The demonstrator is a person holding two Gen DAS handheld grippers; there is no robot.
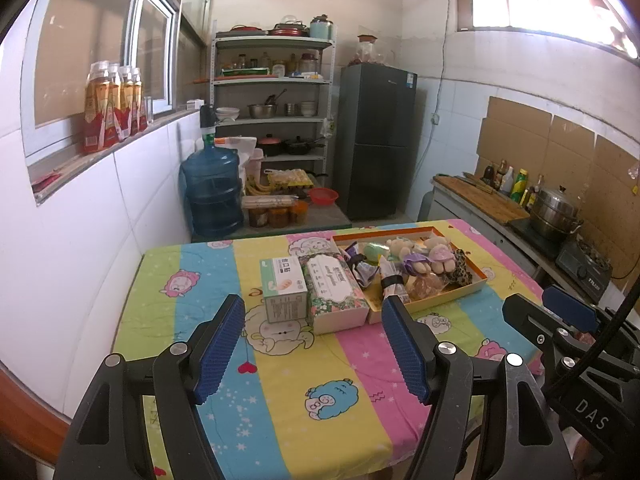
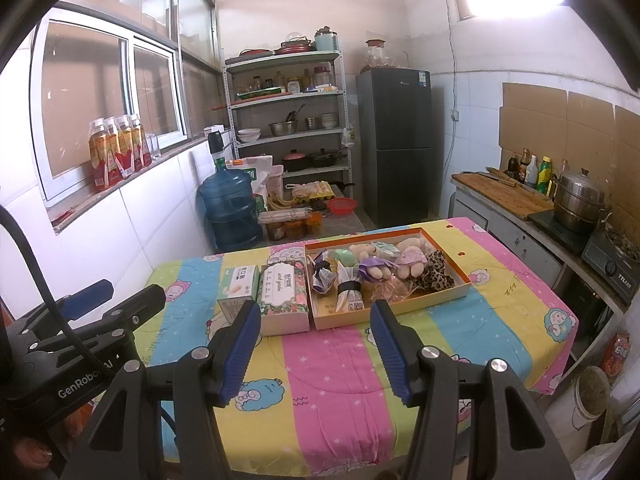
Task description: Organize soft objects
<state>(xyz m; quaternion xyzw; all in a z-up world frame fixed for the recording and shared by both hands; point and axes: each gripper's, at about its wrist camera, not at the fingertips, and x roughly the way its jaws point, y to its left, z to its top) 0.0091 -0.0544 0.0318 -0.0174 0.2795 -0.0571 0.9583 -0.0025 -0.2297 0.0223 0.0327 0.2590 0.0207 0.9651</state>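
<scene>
An orange-rimmed shallow box [image 1: 468, 285] [image 2: 464, 282] on the table holds several soft things: small plush dolls [image 1: 440, 256] [image 2: 410, 258], a leopard-print cloth [image 2: 438, 272], rolled cloth bundles [image 1: 390, 280] [image 2: 348, 288] and a green soft item [image 2: 344, 257]. A floral box [image 1: 336, 292] [image 2: 285, 292] and a small white-green box [image 1: 282, 286] [image 2: 238, 286] stand to its left. My left gripper [image 1: 312, 340] is open and empty, above the table short of the boxes. My right gripper [image 2: 314, 342] is open and empty, likewise short of them.
The table carries a striped cartoon cloth [image 1: 280, 380] [image 2: 328, 360]. A counter with a steamer pot [image 2: 580, 200] and stove runs along the right. A blue water jug [image 1: 212, 196], shelf rack [image 1: 276, 100] and dark fridge [image 1: 376, 140] stand behind.
</scene>
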